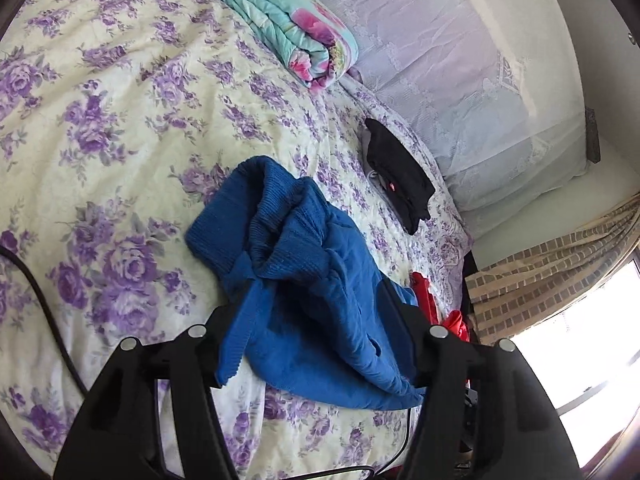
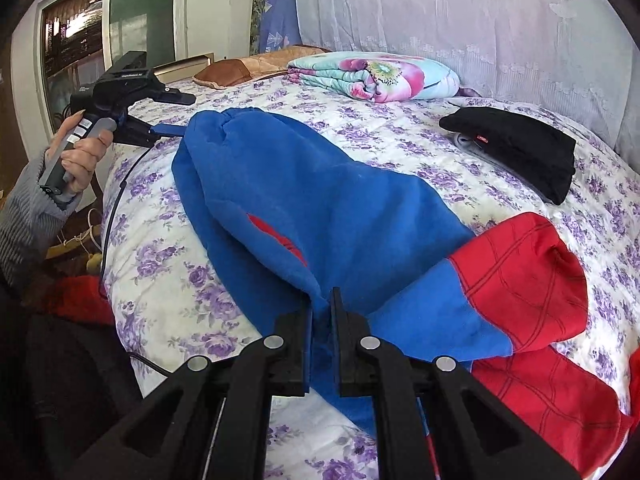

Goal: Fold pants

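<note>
Bedspread (image 1: 120, 120) under your pants (image 2: 320, 208) fills the room; right claw (image 2: 322, 308) pinches them, left claw (image 1: 316, 320) released, red legs cut off at 4 o'clock

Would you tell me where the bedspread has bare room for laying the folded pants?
The widest bare patch lies between the blue pants, the folded quilt and the black garment. Bare bedspread also runs along the pants' other side. The near corner is crowded by the pants' red part.

pants (image 2: 328, 208): red leg cut off at right edge | red tag (image 2: 481, 140) on black garment (image 2: 520, 148): unreadable
</note>
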The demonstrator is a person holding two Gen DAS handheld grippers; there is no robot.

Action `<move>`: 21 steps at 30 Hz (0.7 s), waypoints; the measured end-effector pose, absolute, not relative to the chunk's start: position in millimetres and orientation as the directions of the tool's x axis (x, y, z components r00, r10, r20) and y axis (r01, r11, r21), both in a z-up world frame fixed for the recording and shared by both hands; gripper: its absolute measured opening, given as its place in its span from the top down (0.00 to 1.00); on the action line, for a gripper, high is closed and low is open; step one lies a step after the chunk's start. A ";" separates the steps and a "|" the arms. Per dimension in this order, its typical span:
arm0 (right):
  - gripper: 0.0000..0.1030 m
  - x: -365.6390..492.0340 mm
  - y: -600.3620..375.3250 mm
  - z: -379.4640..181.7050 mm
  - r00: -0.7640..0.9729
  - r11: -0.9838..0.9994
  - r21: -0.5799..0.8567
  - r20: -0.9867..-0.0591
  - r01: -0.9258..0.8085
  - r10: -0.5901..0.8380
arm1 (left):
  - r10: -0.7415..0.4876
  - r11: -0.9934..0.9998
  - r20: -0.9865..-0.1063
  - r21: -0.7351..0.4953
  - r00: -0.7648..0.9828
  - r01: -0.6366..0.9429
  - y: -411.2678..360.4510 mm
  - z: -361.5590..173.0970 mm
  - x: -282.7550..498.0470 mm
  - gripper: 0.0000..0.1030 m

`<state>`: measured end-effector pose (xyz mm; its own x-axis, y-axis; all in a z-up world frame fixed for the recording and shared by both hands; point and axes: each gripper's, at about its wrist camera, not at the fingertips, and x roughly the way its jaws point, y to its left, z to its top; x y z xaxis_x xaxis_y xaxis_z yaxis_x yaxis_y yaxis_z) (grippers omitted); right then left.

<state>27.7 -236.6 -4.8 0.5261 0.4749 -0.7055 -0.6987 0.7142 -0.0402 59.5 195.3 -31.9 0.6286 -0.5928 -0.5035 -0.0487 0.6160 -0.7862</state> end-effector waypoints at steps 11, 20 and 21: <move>0.92 24.1 -236.7 3.5 0.524 0.709 -0.027 -0.694 -0.705 0.494 | -0.582 0.599 -0.491 -0.798 0.648 -0.067 195.9 -20.3 76.1 0.84; 0.89 18.5 -211.2 -31.6 0.414 0.654 0.010 -0.767 -0.757 0.490 | -0.534 0.641 -0.571 -0.754 0.624 -0.142 214.9 -61.0 55.9 0.84; 0.89 19.8 -211.7 -31.7 0.409 0.657 0.023 -0.766 -0.754 0.496 | -0.529 0.647 -0.566 -0.751 0.632 -0.132 215.4 -59.2 53.2 0.84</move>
